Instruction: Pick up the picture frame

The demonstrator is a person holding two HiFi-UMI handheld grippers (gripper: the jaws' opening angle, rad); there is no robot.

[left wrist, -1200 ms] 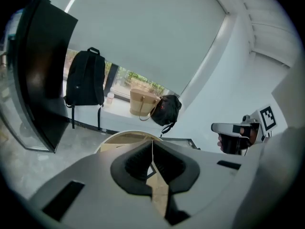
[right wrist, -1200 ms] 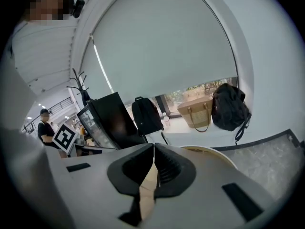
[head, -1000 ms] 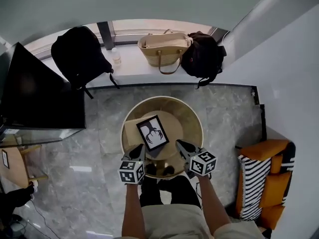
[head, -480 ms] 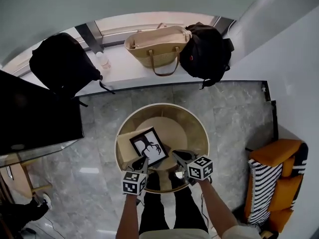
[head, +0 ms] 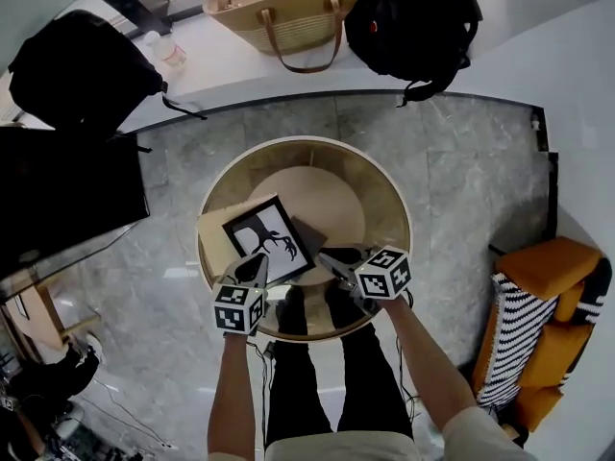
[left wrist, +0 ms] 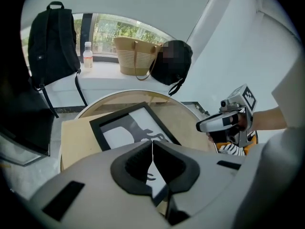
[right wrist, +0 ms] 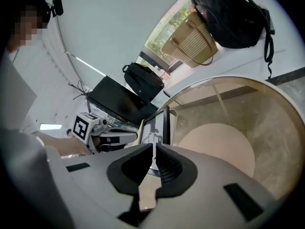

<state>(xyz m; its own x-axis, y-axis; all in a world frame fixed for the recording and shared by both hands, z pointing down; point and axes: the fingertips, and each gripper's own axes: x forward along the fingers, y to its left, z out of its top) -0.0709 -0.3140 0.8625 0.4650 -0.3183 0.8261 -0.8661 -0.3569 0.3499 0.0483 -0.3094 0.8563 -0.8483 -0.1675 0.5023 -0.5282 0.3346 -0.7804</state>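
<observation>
Both clenched on nothing, my left gripper (head: 257, 263) and right gripper (head: 328, 257) flank the picture frame (head: 269, 242) at its near corner, probably to lift together.

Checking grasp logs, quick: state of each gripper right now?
Left gripper: closed, holding nothing; tips over the frame.
Right gripper: closed, holding nothing; tips near the frame's edge.

Black picture frame (head: 269, 240), white print, lies face up on a tan board (head: 215, 238)
</observation>
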